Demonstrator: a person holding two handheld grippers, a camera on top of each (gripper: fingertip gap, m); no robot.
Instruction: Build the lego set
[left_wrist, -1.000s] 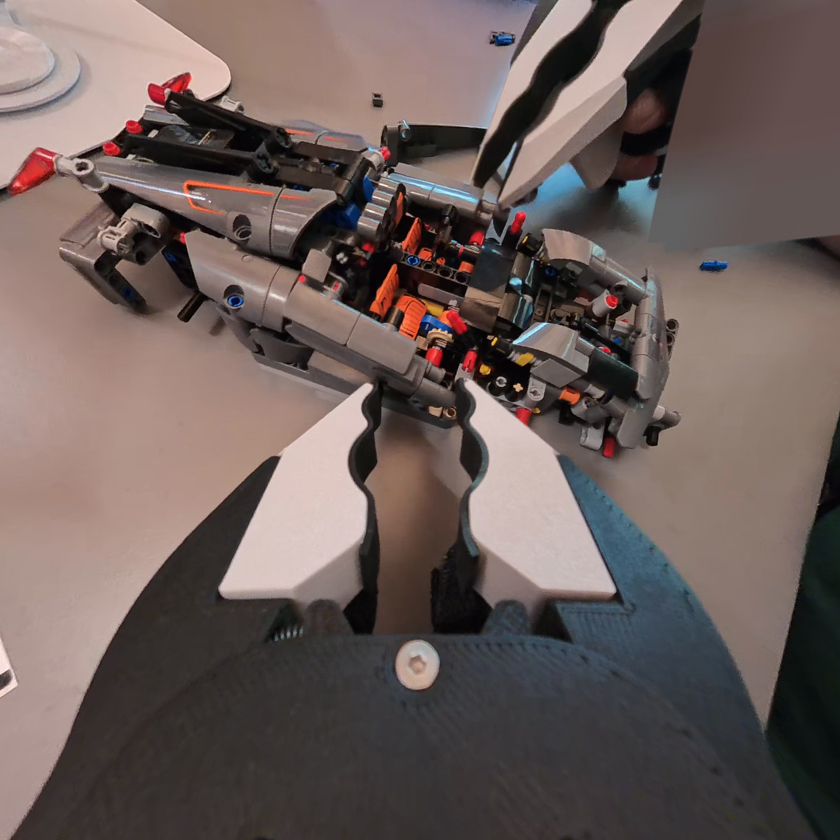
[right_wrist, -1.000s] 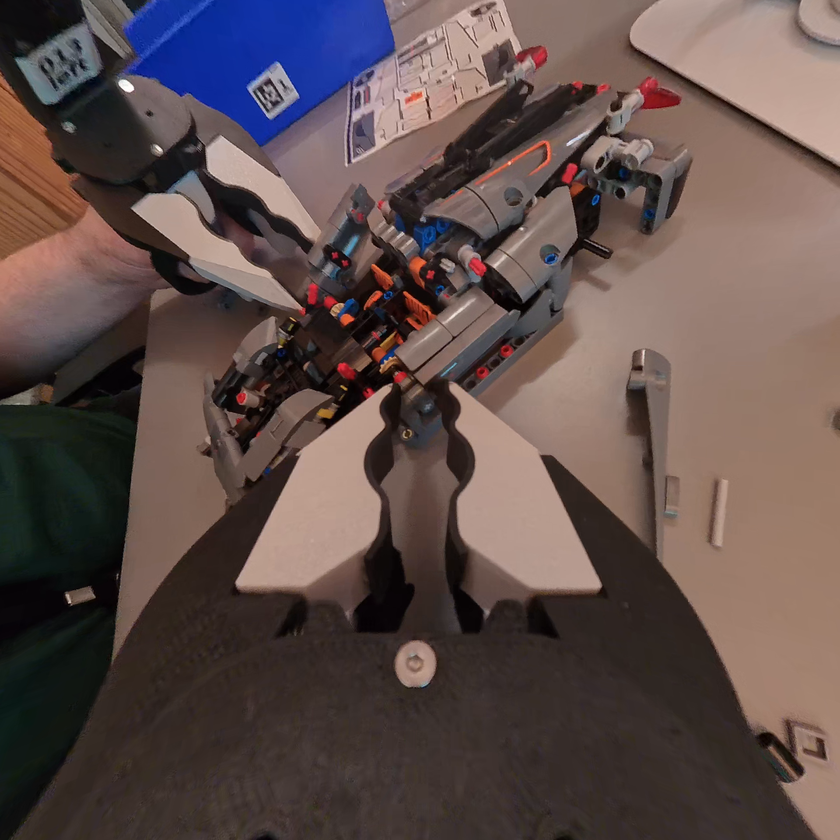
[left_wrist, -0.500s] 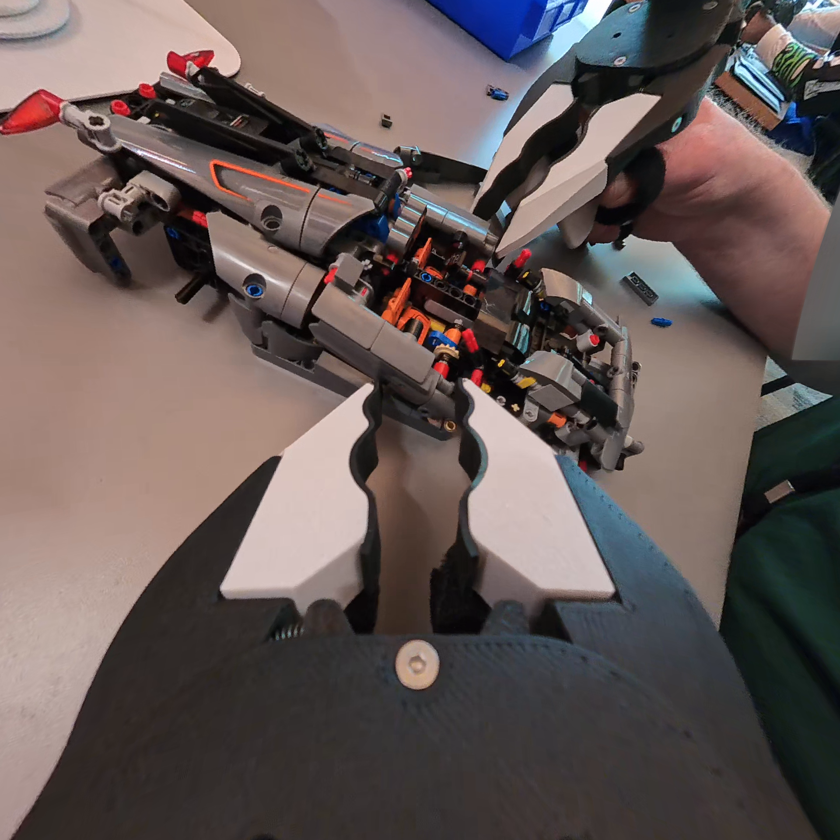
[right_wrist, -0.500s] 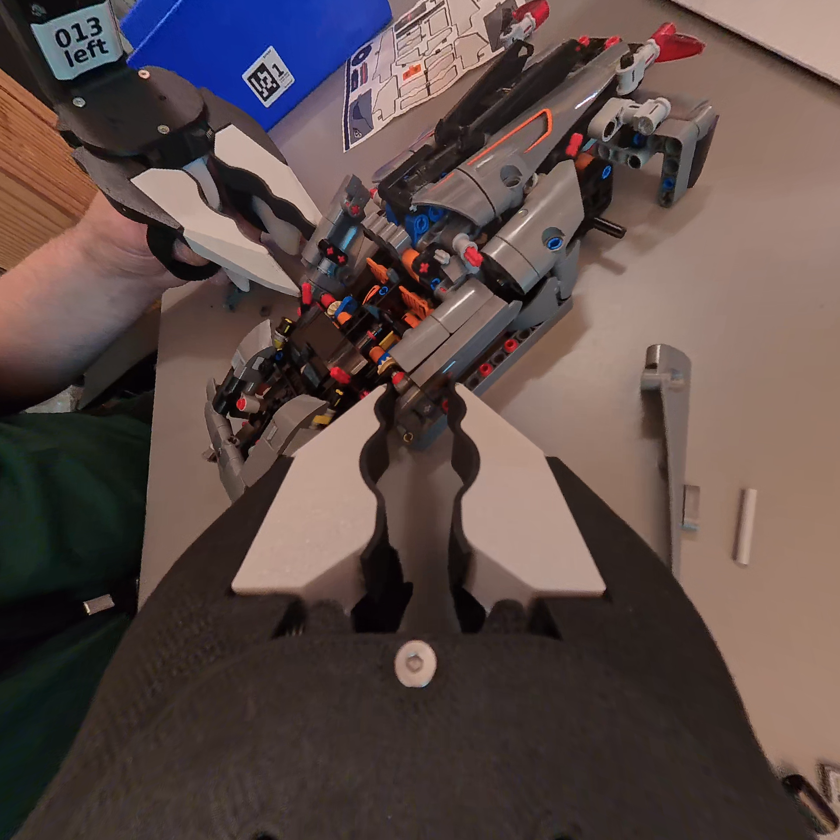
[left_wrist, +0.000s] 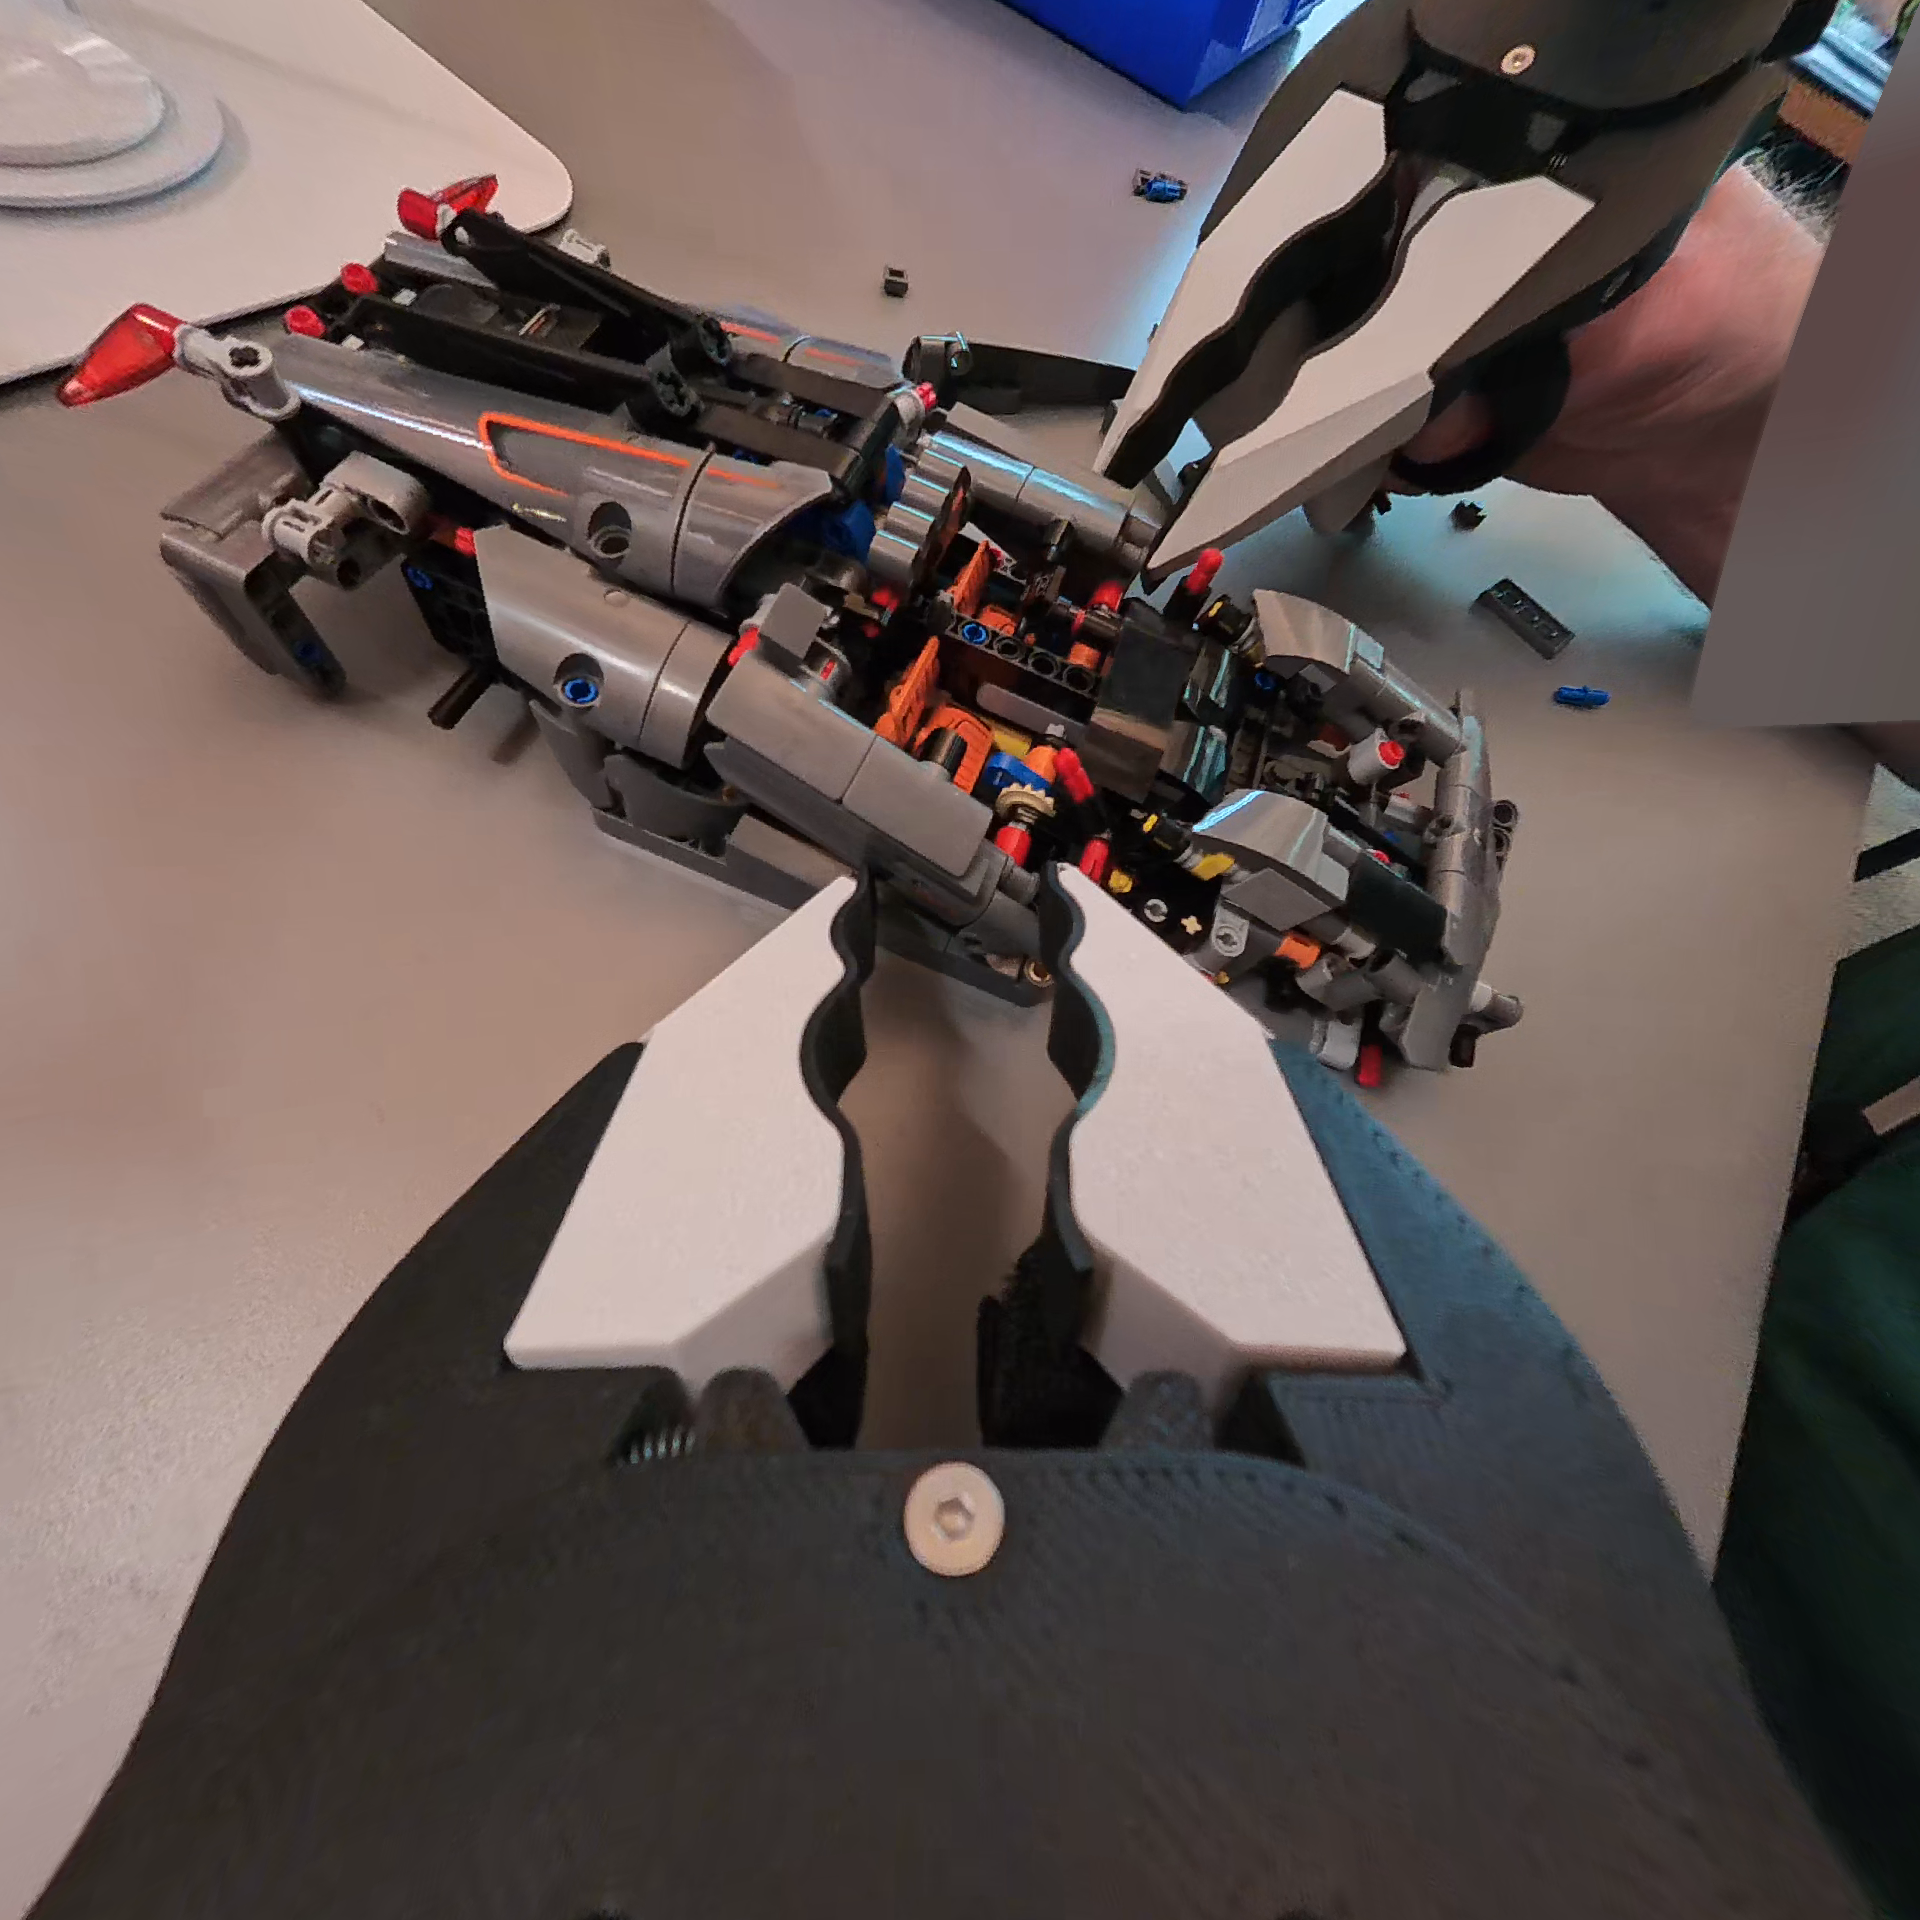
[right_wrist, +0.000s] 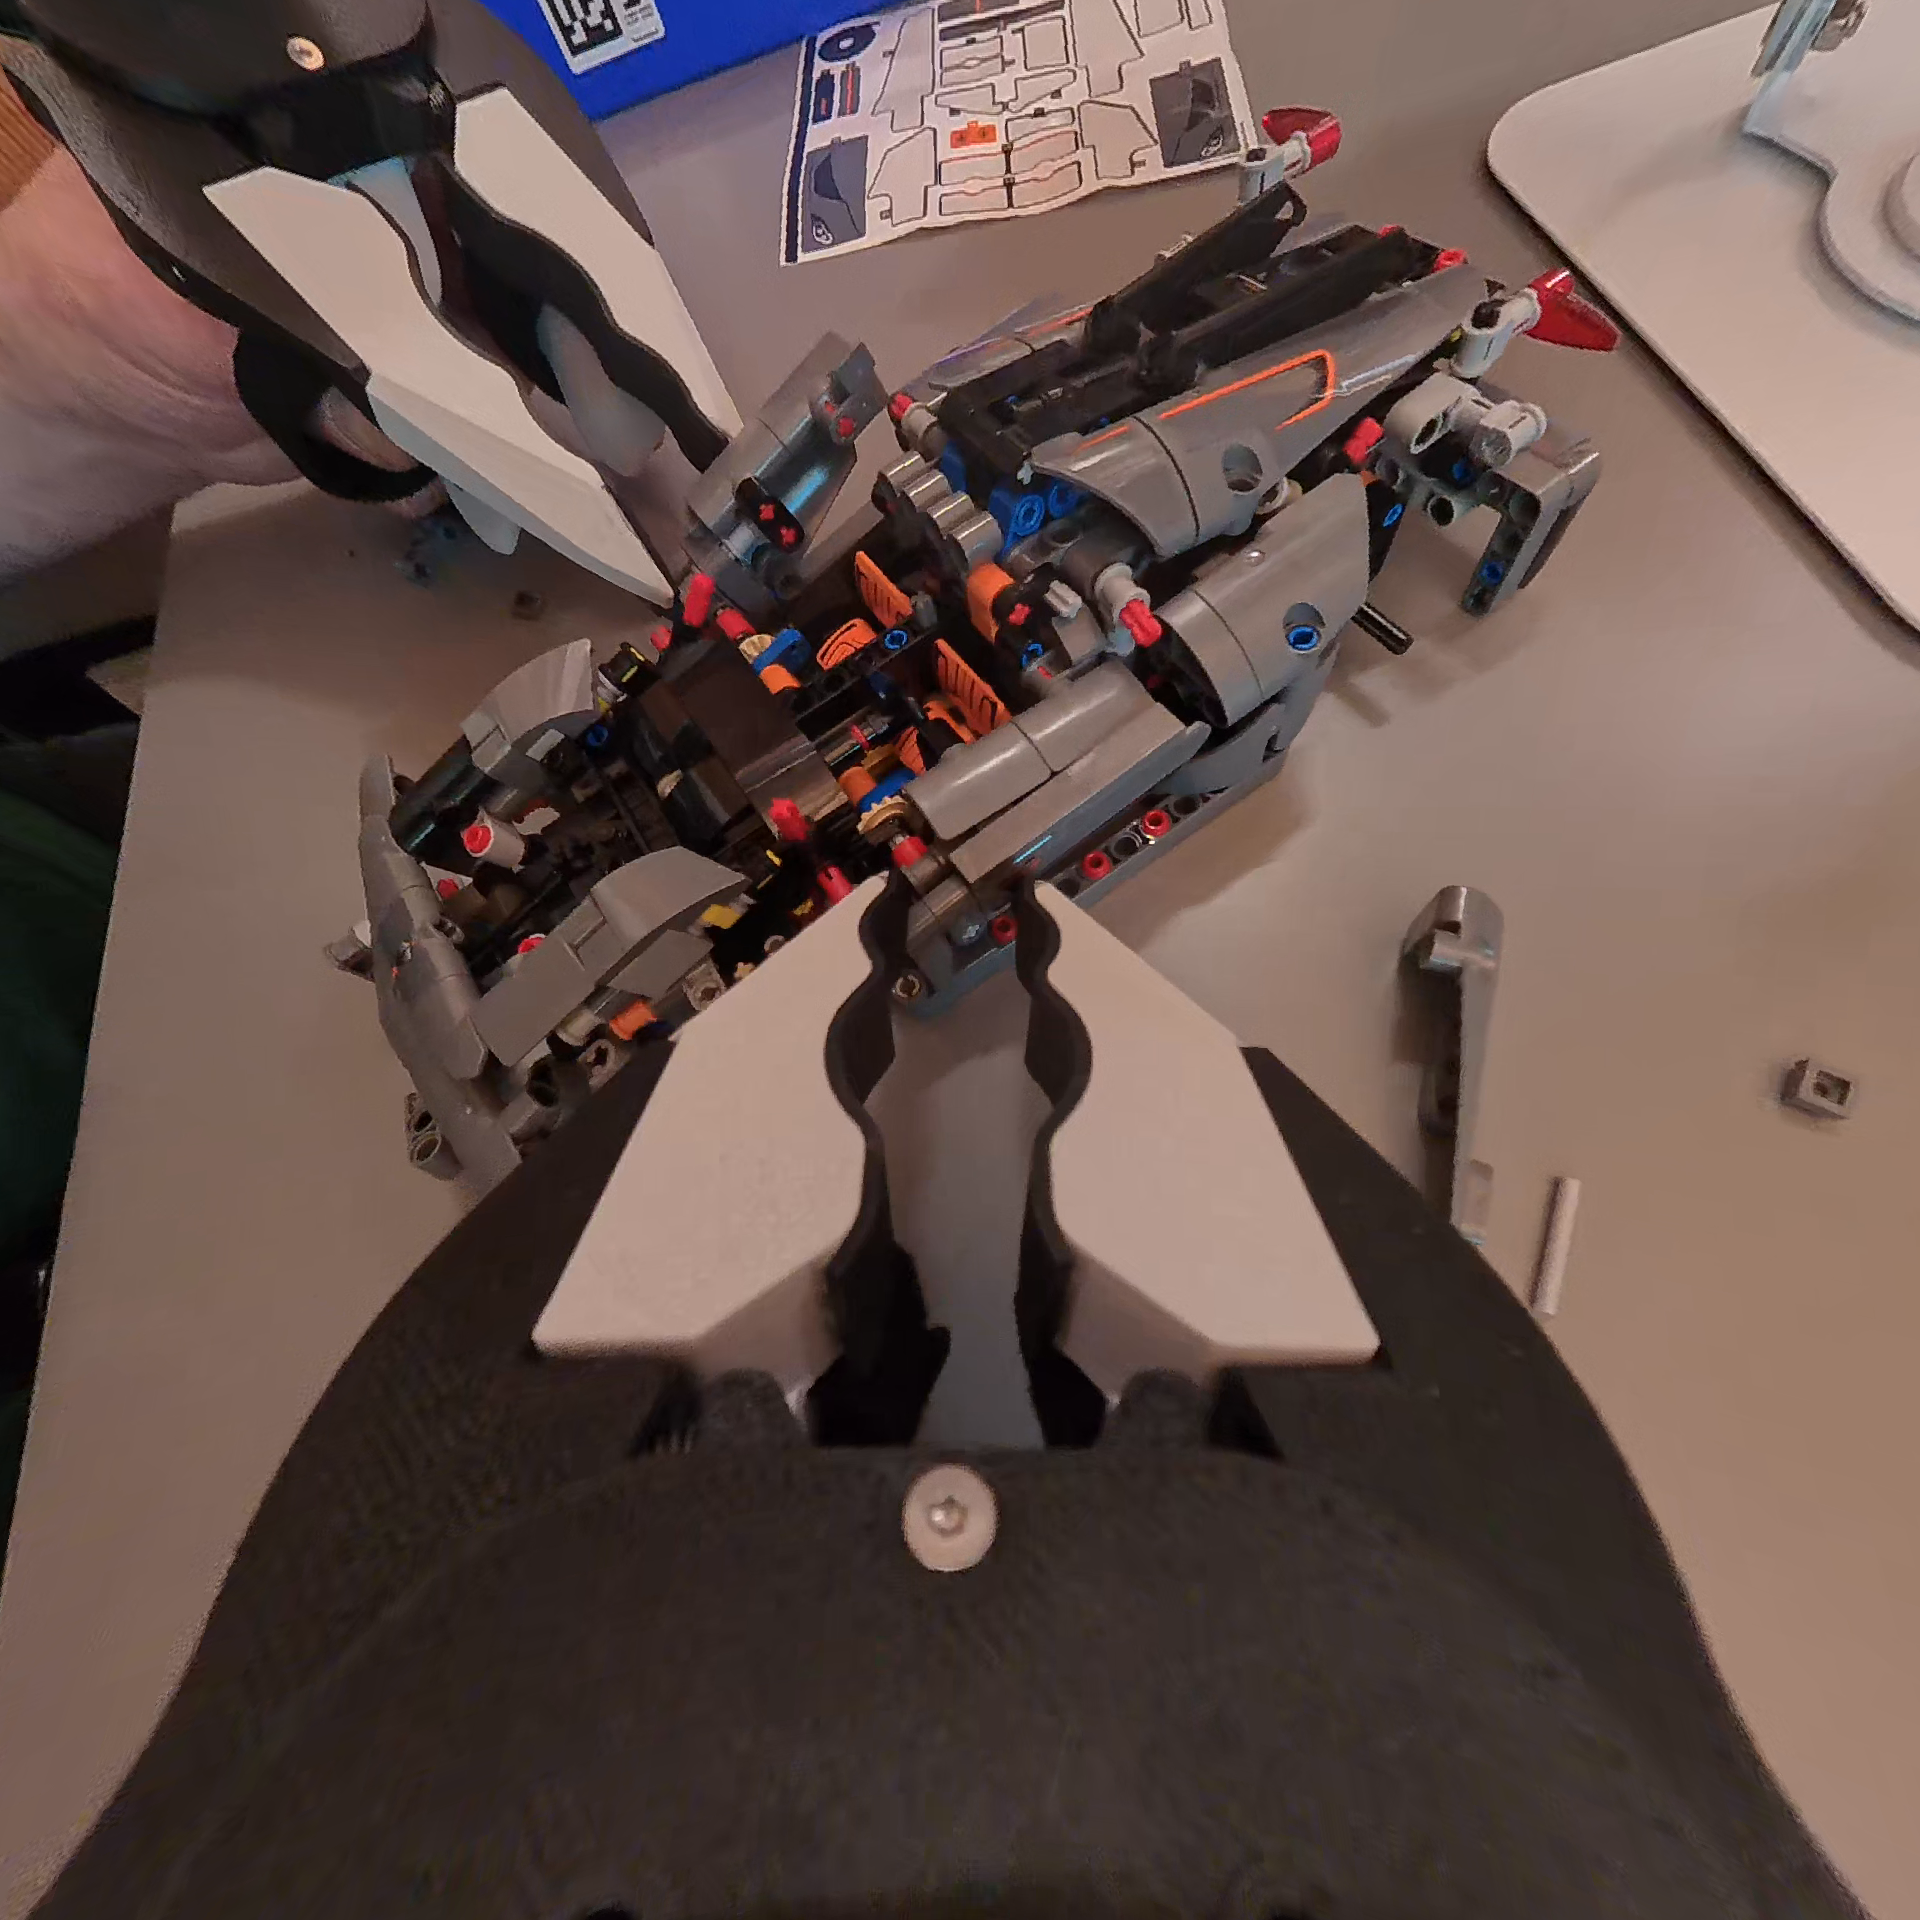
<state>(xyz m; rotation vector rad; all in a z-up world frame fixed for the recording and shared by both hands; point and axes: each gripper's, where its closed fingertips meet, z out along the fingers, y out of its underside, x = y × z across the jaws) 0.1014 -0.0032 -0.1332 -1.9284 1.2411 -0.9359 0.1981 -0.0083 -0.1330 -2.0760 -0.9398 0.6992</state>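
On the grey tabletop (left_wrist: 260, 1039), the part-built grey, black and orange brick model (left_wrist: 727, 675) is clasped at opposite sills by the left gripper (left_wrist: 951, 914) and right gripper (right_wrist: 956, 914), to be steadied evenly lest panels be twisted loose.

- One partly built lego model (right_wrist: 1039, 644), grey and black with orange trim, lying across the middle of the bench (right_wrist: 1558, 831).
- Two red translucent cone tips at its far end (right_wrist: 1574, 312) (right_wrist: 1304, 133).
- Two grippers: the left gripper (left_wrist: 951, 894) and the right gripper (right_wrist: 956, 904), one at each side of the model.
- One printed sheet (right_wrist: 1013, 114), far on the bench.
- One blue bin (left_wrist: 1174, 42), far.
- One long grey loose beam (right_wrist: 1455, 1029), right of the model.
- One small white rod (right_wrist: 1553, 1242) beside that beam.
- One small grey loose piece (right_wrist: 1816, 1088), further right.
- Two small blue pins lying loose (left_wrist: 1158, 187) (left_wrist: 1581, 696).
- One dark flat plate (left_wrist: 1525, 618), loose, near a blue pin.
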